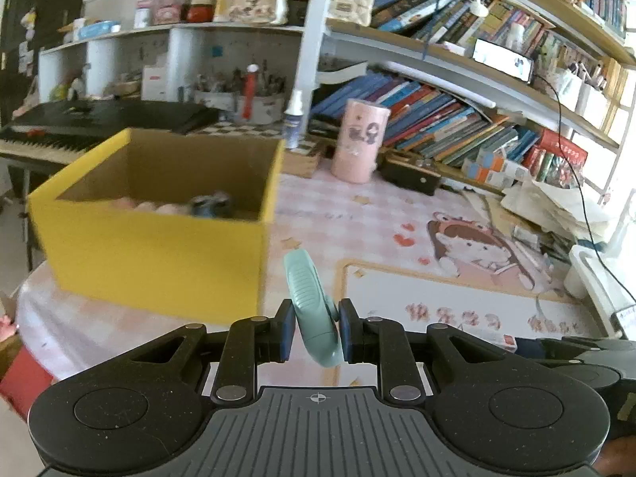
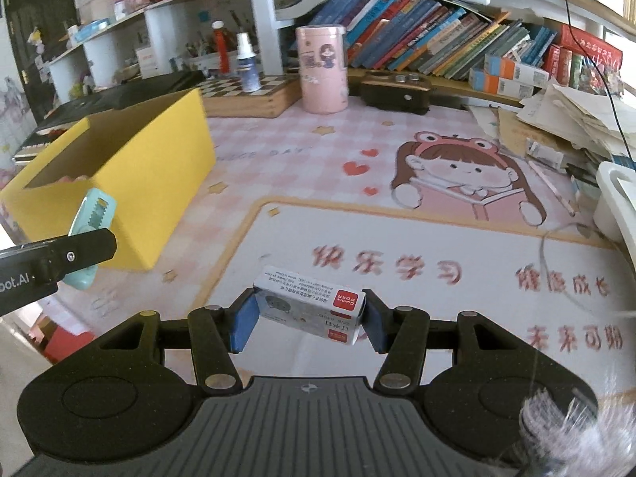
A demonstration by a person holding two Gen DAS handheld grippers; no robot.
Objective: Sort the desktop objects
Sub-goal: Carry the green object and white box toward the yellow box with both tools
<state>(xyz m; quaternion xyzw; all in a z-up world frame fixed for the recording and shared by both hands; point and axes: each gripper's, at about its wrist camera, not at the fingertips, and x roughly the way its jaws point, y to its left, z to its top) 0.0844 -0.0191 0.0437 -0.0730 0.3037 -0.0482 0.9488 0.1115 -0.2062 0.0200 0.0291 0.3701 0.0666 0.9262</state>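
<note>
home study: bookshelves (image 2: 437, 43), cartoon desk mat (image 2: 457, 183), piano keyboard (image 1: 43, 145)

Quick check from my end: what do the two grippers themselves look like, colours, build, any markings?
Both match: a left gripper and right gripper with black linkage arms, silver rivets, blue pads on the fingers, and a ribbed grey base with a small crosshair mark. Seen from the right wrist view, the left one carries white lettering ending "bot.AI". No cables on them are visible.
</note>
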